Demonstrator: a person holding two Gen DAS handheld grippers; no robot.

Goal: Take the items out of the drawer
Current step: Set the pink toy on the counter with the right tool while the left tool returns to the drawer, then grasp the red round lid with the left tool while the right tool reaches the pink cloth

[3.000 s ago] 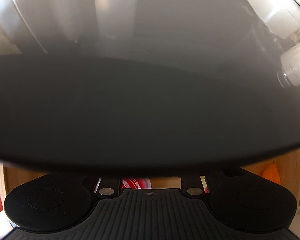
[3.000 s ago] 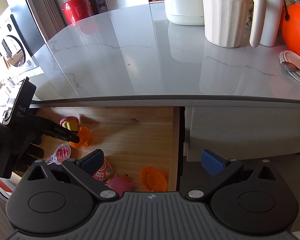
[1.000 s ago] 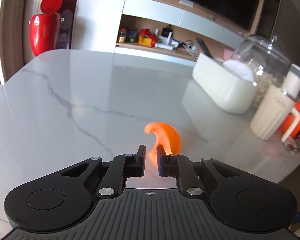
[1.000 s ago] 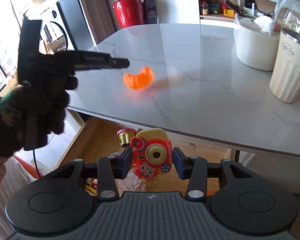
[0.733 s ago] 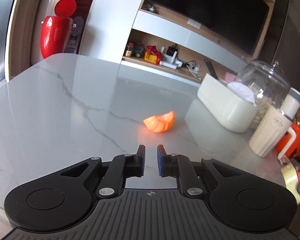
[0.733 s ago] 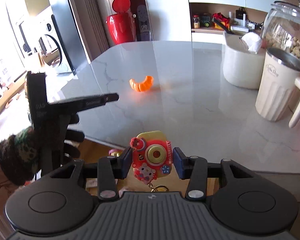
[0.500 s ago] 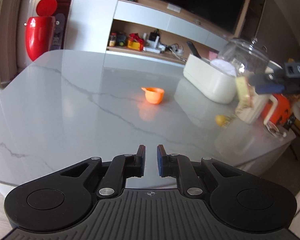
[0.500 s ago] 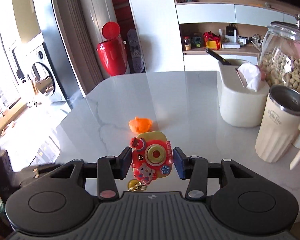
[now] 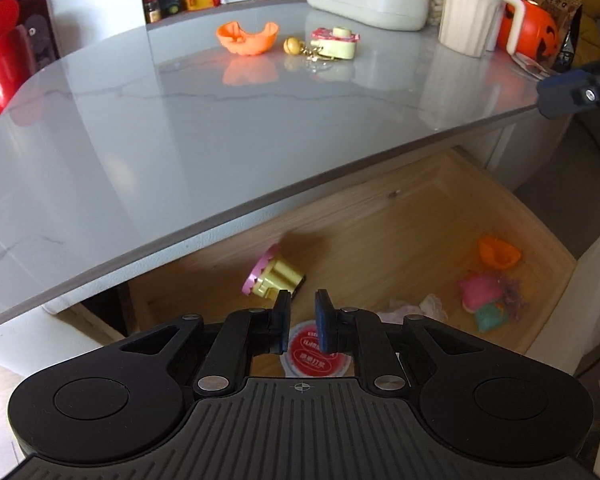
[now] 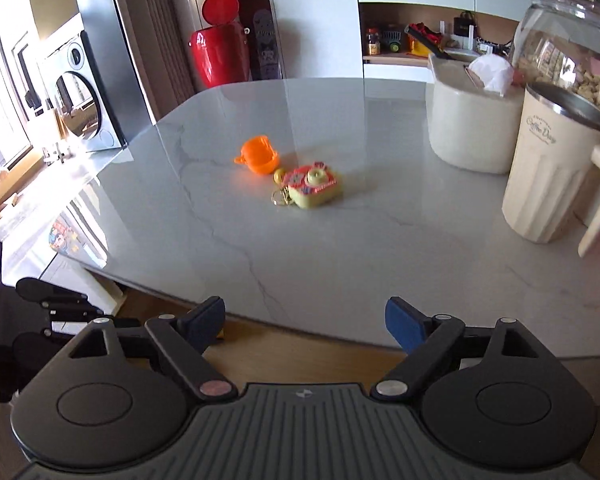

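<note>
My right gripper (image 10: pixel 305 320) jaws have just been opening, empty; the toy camera (image 10: pixel 312 186) lies on the bench (image 10: pixel 340 248). My left gripper (image 9: pixel 302 322) stands slightly parted, empty, over the drawer (image 9: pixel 380 216), yellow toy (image 9: pixel 272 276) at 11 o'clock.

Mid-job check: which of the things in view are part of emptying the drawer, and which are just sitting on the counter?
Job: drawer; still inside it the pink-and-yellow toy, red-lidded cup, orange mould, pink toy; already out on the counter the orange cup and toy camera.

Lying about: cream jug, white tub, glass jar, pumpkin.
</note>
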